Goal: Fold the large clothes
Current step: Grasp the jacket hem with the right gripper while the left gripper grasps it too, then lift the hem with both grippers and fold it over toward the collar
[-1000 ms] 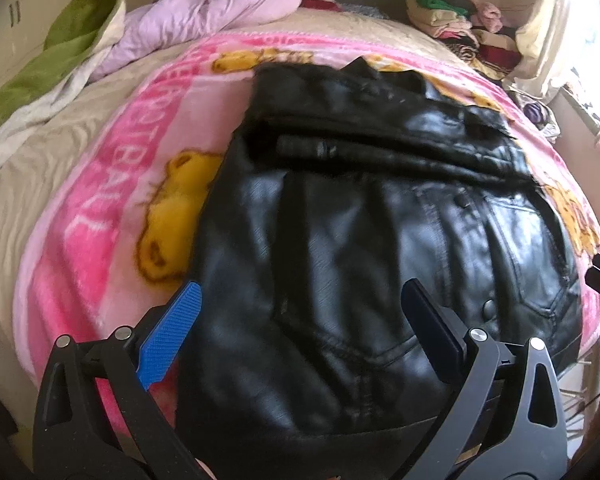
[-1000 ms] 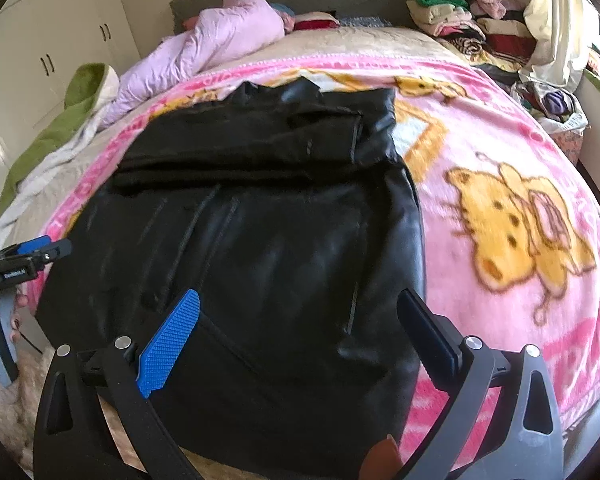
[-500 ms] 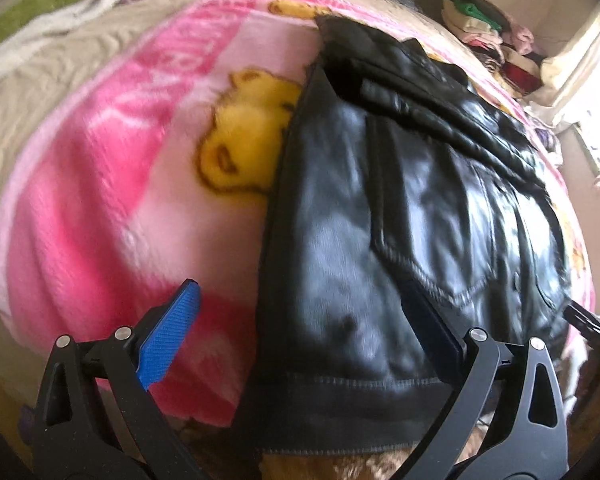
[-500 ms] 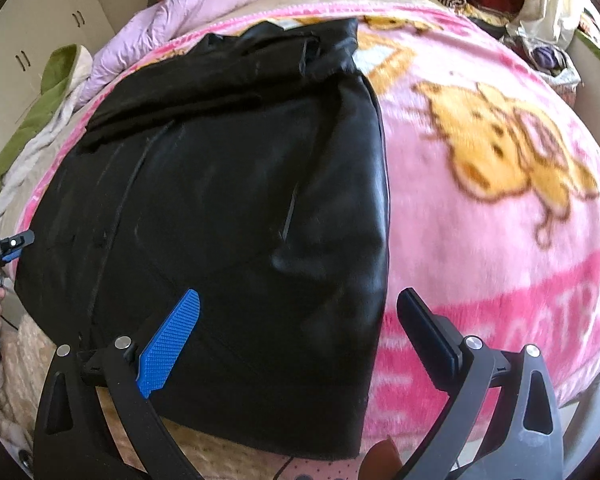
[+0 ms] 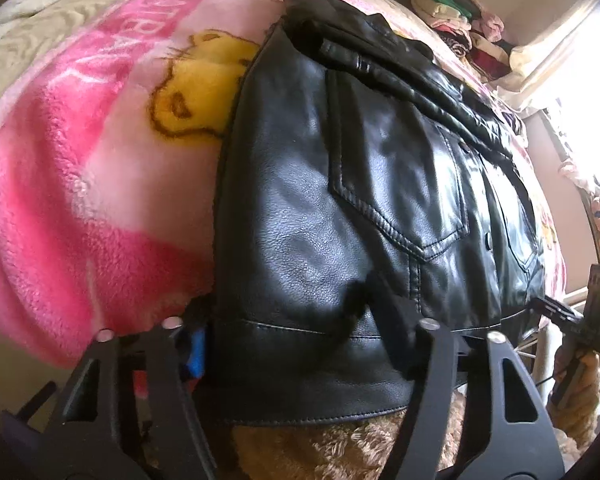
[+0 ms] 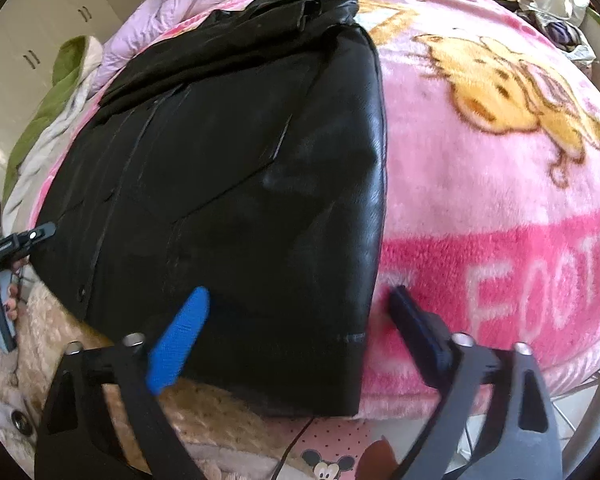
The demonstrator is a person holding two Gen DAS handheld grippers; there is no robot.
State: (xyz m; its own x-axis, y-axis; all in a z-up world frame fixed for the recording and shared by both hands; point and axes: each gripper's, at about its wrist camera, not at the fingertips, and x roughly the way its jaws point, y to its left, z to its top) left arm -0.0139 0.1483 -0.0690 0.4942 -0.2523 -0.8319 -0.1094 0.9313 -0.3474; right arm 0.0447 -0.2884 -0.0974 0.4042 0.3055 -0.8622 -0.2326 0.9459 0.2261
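Note:
A black leather jacket (image 5: 340,208) lies flat on a pink cartoon blanket (image 5: 80,208), its hem at the bed's near edge. My left gripper (image 5: 290,316) straddles the hem's left corner. Its blue finger (image 5: 196,348) sits at the side edge, half hidden, and its black finger (image 5: 396,320) lies on the leather. The jaws are closing and the leather between them lies flat. My right gripper (image 6: 298,292) straddles the jacket's (image 6: 240,160) right corner, with the blue finger (image 6: 180,340) over the leather and the black finger (image 6: 412,320) on the blanket (image 6: 500,200). Its jaws are closing too.
A tan fluffy cover (image 5: 340,452) hangs below the hem. A lilac quilt (image 6: 188,4) and a green blanket (image 6: 56,96) lie at the bed's far left. Folded clothes (image 5: 460,20) are stacked at the far right by a bright window. White wardrobe doors (image 6: 60,20) stand left.
Both grippers have sunk closer to the jacket's hem corners. Their jaws stand narrower than before, each now around a corner of the hem.

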